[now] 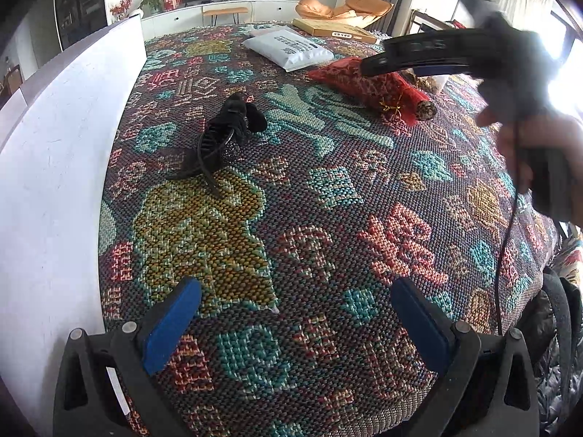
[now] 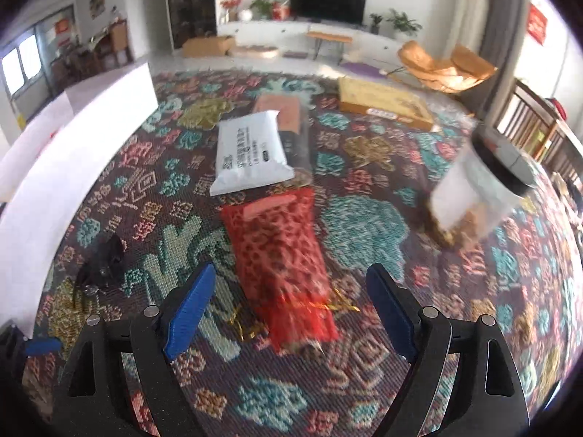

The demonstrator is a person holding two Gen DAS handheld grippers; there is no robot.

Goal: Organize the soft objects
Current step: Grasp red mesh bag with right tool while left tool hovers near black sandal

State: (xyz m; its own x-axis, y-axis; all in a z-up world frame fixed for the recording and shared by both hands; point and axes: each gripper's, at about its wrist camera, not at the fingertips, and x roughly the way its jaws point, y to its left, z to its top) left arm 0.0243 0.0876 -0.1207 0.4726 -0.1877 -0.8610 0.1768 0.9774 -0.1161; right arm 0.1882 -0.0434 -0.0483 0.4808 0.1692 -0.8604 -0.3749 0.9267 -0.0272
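Both tongs, left (image 1: 297, 324) and right (image 2: 288, 313), are wide apart over the patterned cloth (image 1: 328, 218). The red bag (image 2: 280, 255) is blurry; the white wall (image 1: 47, 182) edges the left.

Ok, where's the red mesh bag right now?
The red mesh bag lies on the patterned cloth, just ahead of the open right gripper, with the white packet beyond it.

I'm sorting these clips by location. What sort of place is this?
Most likely a home living room: a flat-screen TV stands on a long white cabinet with potted plants, an orange lounge chair sits nearby, and the work surface is a patterned woven cover.
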